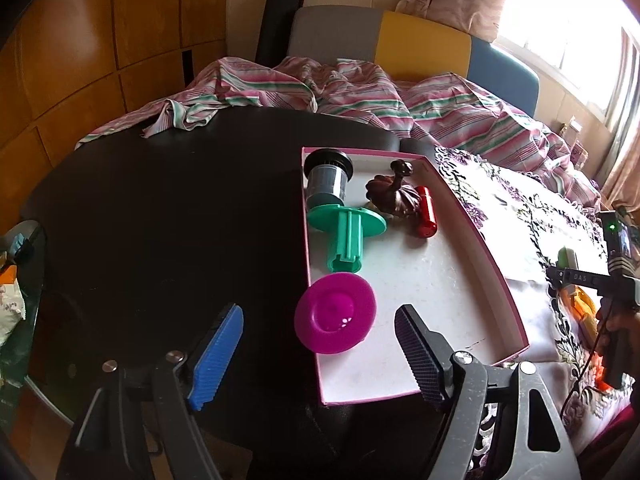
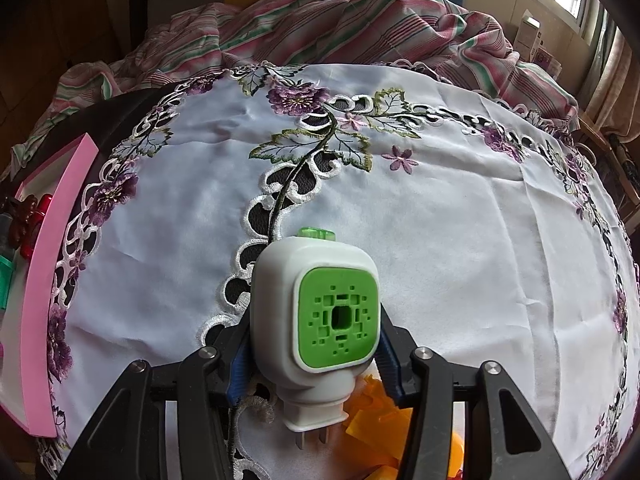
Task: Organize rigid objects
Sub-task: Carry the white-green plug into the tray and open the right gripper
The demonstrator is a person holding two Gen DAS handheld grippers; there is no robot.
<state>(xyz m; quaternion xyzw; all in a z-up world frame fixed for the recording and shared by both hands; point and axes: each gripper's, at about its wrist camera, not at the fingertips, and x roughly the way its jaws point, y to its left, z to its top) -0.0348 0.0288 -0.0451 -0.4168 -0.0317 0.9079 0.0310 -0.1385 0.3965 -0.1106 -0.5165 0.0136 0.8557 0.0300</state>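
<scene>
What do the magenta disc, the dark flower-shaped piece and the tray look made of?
Magenta disc: likely molded plastic, glossy, slightly translucent, with bright highlights. Dark flower-shaped piece: possibly carved lacquered wood or resin; brown sheen, unclear. Tray: probably cardboard, matte white floor, thin pink walls.

The plug-in thing (image 2: 316, 316) was white with a lime green face, the box (image 1: 472, 236) was pink-edged, the cloth (image 2: 440, 220) white with purple flower embroidery, and the bedsheet (image 1: 360, 92) pink-and-green striped.

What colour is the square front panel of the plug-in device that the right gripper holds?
Bright green, on the white plug-in device; the right wrist view shows it best.
</scene>
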